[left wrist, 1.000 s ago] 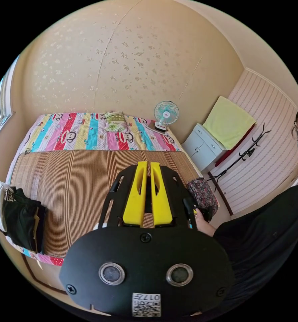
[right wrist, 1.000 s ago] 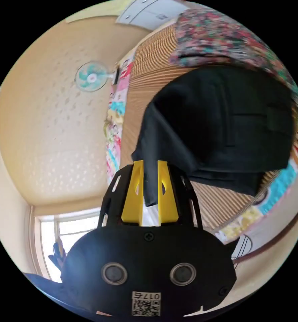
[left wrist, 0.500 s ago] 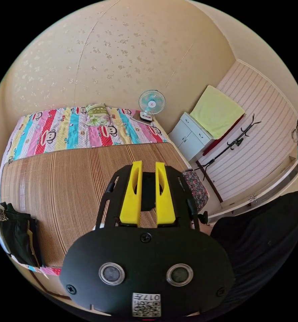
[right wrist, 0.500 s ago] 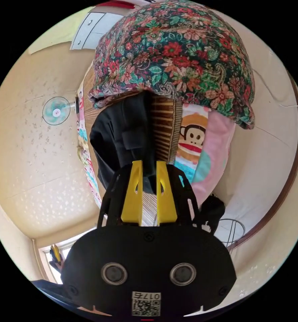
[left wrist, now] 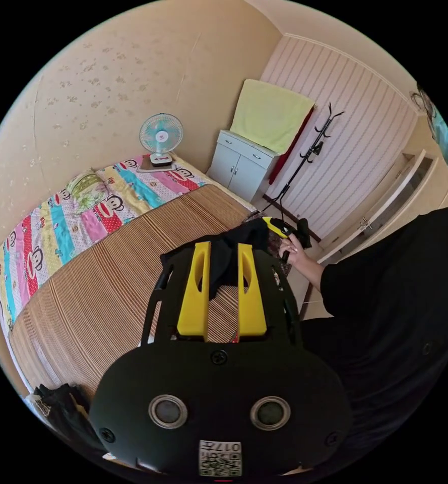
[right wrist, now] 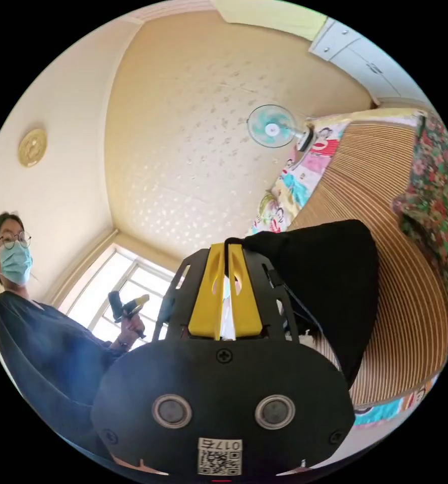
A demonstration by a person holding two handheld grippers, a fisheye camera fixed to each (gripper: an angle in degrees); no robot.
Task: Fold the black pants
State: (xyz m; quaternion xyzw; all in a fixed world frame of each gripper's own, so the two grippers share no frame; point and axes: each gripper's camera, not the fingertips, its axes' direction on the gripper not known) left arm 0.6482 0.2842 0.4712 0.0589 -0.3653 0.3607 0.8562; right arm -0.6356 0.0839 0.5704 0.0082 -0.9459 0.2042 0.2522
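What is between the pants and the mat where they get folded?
Nothing visible. The right hand-held gripper pinches an edge of the black pants, which hang over the striped bamboo mat. The mat below them is bare; the floral cloth lies off at the mat's edge.

From my end the lower half of the black pants [right wrist: 329, 282] disappears behind my right gripper's housing, so I can't see how far they hang. The dark clothes pile [left wrist: 62, 411] is cut off by the left gripper view's rim. The floral garment [right wrist: 435, 191] runs off the right gripper view's edge too.
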